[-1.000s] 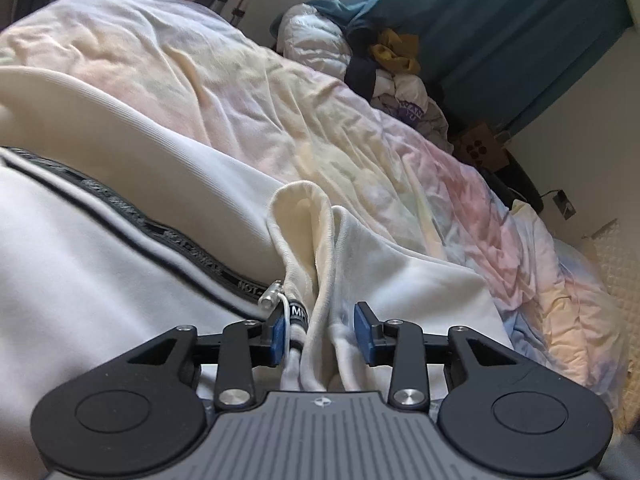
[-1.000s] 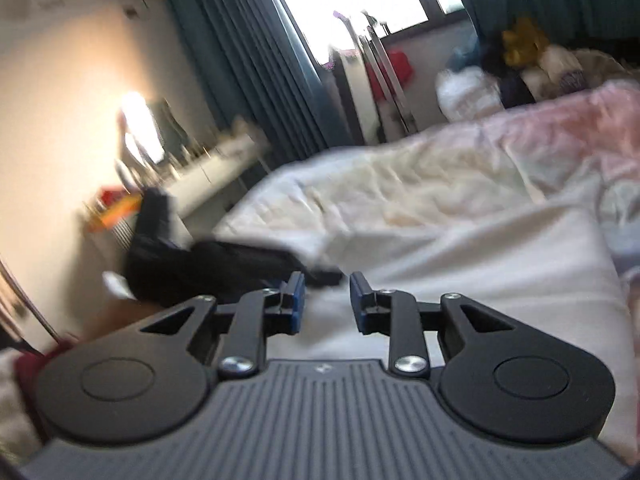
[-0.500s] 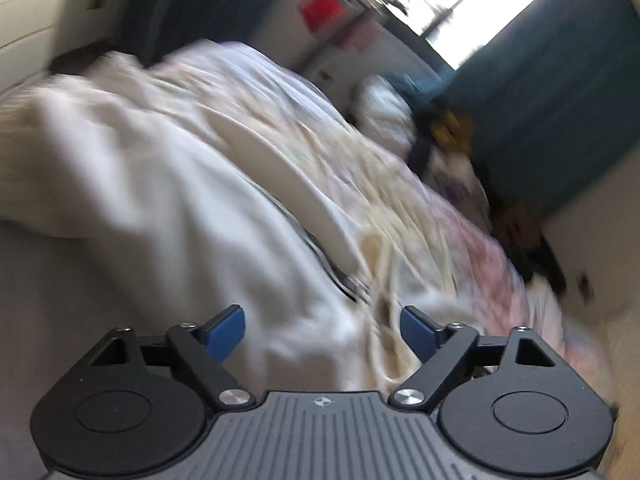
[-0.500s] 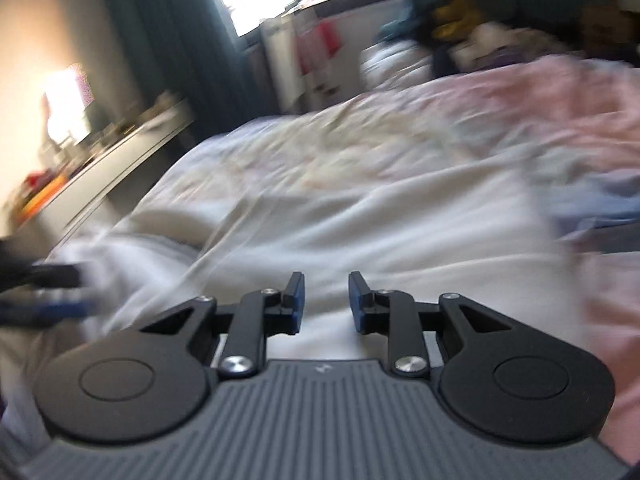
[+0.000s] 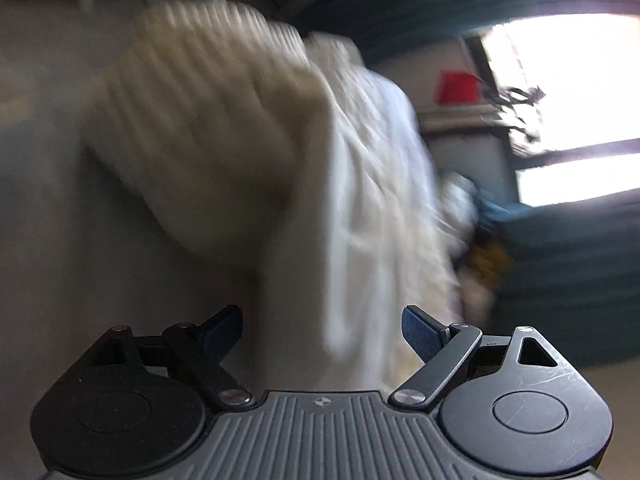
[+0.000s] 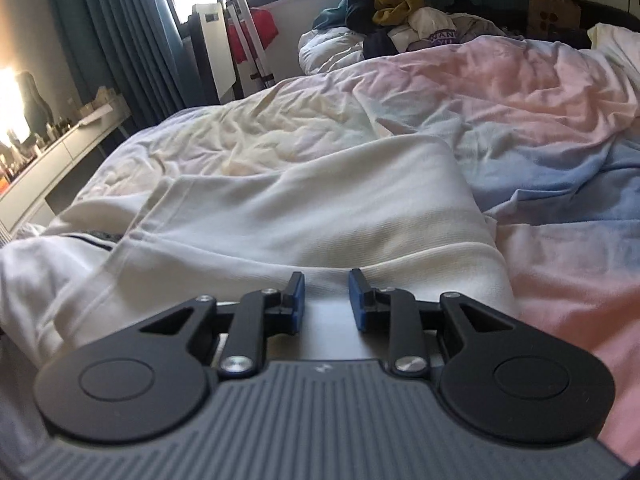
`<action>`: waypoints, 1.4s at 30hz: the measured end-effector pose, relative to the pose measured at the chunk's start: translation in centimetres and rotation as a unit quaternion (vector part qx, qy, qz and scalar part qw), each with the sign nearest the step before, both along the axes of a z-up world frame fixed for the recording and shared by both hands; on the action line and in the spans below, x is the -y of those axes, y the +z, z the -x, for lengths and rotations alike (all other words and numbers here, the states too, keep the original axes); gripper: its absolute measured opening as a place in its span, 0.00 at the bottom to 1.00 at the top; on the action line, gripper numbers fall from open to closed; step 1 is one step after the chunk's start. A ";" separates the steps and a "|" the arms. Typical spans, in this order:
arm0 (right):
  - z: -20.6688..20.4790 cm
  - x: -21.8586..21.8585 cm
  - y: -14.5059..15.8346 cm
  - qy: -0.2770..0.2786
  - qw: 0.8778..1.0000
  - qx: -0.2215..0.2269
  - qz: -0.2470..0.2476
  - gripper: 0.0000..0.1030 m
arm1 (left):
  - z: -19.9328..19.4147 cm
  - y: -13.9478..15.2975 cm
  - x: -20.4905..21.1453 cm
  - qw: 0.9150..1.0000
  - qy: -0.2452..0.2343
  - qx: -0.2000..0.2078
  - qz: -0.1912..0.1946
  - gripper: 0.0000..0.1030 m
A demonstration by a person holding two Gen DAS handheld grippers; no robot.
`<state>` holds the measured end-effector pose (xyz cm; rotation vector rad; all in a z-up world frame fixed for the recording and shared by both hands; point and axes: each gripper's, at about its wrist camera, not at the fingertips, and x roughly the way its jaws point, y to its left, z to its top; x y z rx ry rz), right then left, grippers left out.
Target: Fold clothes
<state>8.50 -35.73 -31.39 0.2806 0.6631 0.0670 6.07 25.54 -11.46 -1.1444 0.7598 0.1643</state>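
A cream-white garment point(image 6: 304, 208) with a dark striped band point(image 6: 96, 237) lies spread on the bed. My right gripper point(image 6: 326, 298) sits low at its near edge, jaws a small gap apart, nothing visibly between them. In the left wrist view the same garment point(image 5: 360, 184) is blurred, with a ribbed cream cuff point(image 5: 200, 128) at upper left. My left gripper point(image 5: 322, 330) is wide open and empty, close to the cloth.
The bed has a rumpled pastel duvet point(image 6: 520, 92). A pile of clothes point(image 6: 404, 20) lies at the far end. A white desk point(image 6: 60, 148) stands at the left, with dark curtains point(image 6: 120, 32) and a bright window behind.
My left gripper has opened wide, let go of the garment's fold and swung fast to the left. My right gripper has moved down to the garment's near edge.
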 end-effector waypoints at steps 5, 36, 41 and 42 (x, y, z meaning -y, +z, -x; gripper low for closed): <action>-0.1 -1.4 0.5 0.028 0.998 0.052 0.024 0.26 | -0.7 -0.4 -2.1 0.999 0.034 0.014 -0.010 0.85; 2.6 8.9 3.1 -0.160 0.971 0.077 -0.163 0.28 | 0.2 18.5 31.3 0.798 -0.111 0.313 -0.503 0.23; 3.5 12.7 3.3 -0.195 0.951 0.096 -0.219 0.28 | 0.9 12.8 41.7 0.743 -0.216 0.324 -0.545 0.23; 3.5 13.6 3.1 -0.202 0.946 0.097 -0.233 0.28 | 1.2 10.6 44.0 0.720 -0.253 0.317 -0.563 0.22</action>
